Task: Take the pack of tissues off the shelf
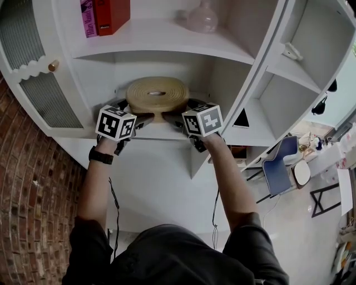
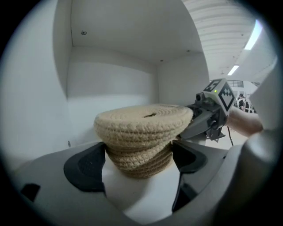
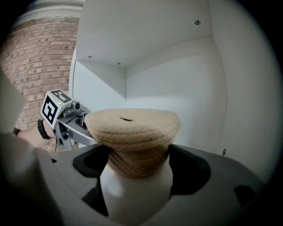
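**A:** First item?

**B:** Pack of tissues [image 1: 157, 94], in a round cover of coiled tan rope. The top is wide and flat with a small slot in the middle. The body below is narrower, and the weave is coarse. It stands upright on the shelf [image 2: 137, 196], a smooth, matt white board inside a box-shaped compartment.

**A:** Second?

**B:** Left gripper [image 2: 139, 163], at the cover's left. It has a grey moulded shell and black hollowed pads. The fingers are spread wide, one on each side of the narrow body, tucked under the overhanging top. They sit close beside the rope without squeezing it.

**A:** Third?

**B:** Right gripper [image 3: 141, 165], same make, at the cover's right. Its fingers are likewise spread round the narrow body. The pads lie close against the rope, but I cannot tell whether they press it. Each gripper carries a cube faced with black-and-white square markers.

**A:** Surroundings?

**B:** On the upper shelf [image 1: 156, 36] are a red book [image 1: 111, 14], a purple book [image 1: 87, 16] beside it, and a rounded vase [image 1: 201, 19] of clear glass. To the left is a cupboard door [image 1: 47, 103] of ribbed glass with a scalloped frame and a round brass knob [image 1: 53, 65]. Further left is a brick wall [image 1: 28, 183], rough and reddish. There is a black watch [image 1: 100, 156] on the left wrist.
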Demonstrator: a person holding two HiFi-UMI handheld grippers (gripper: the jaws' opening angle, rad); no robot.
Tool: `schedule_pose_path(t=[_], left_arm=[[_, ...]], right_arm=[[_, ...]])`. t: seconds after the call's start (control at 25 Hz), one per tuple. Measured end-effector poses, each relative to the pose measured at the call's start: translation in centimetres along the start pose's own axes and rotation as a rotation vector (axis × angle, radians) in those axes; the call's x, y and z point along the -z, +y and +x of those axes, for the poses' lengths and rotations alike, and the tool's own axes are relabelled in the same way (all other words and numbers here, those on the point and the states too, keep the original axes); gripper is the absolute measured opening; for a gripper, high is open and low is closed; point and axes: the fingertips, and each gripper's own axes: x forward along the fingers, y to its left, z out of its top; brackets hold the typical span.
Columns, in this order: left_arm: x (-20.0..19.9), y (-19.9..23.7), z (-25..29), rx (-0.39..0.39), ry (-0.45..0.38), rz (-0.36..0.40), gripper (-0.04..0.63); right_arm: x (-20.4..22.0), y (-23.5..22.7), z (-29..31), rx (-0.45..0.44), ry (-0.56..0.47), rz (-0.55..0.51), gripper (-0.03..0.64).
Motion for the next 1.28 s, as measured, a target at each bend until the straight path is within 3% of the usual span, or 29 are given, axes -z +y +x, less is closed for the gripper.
schedule_pose_path(t=[0.44,0.8,1.28], left_arm=[[0.1,-2.1,-2.1,-0.022,-0.024,0.041,0.463],[1.5,-6.4,-7.3,-0.022,-0.129,0.031,0.463],[6.2,-13.1,-13.3,-0.025,-0.198,0.056,0.463]], right_arm=[[0.3,2.4,-2.5,0.06,-0.059,-0.041,0.419],[1.3,7.2,-7.7,0.108,-0.134,-0.119,0.419],[6.4,14.1,-13.8,0.148,-0.201,-0.169,0.419]])
